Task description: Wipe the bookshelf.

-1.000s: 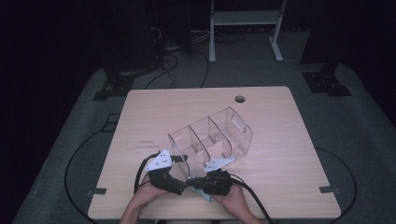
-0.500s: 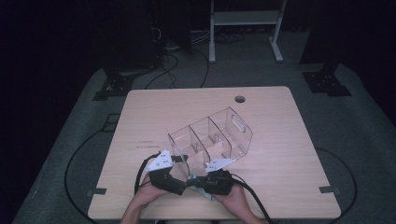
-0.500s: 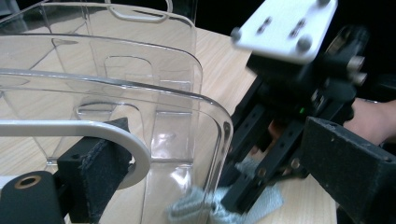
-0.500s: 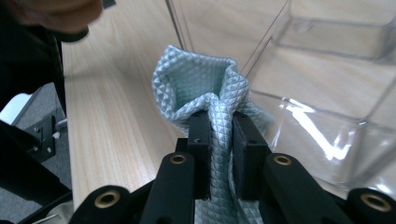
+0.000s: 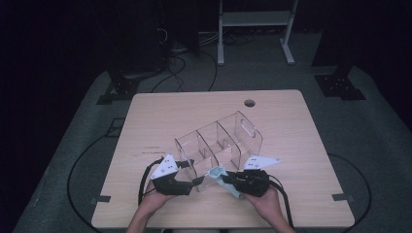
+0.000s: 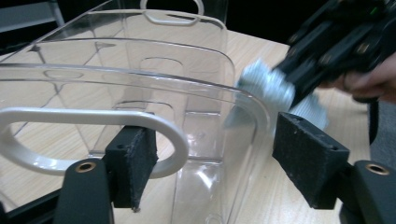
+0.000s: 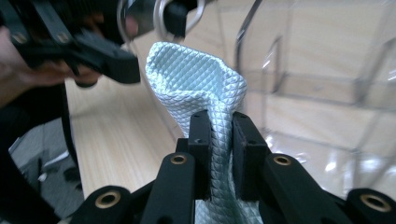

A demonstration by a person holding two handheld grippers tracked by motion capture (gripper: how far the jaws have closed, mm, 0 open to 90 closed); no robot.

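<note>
A clear plastic organizer with several compartments lies at an angle on the wooden table. My left gripper is at its near end. In the left gripper view its jaws have just been closing around the organizer's end wall. One pad sits at the handle cut-out, and the other stands a little off the corner. My right gripper is shut on a pale blue quilted cloth, which rises from its pads as cloth beside the organizer.
A round cable hole sits near the table's far edge. Cables trail off the front edge to the dark floor. A white rack's legs stand beyond the table. The person's hands come in at the near edge.
My right gripper has moved right and a little up, away from the left one, and the blue cloth now shows between them. The left hand has stayed in place.
</note>
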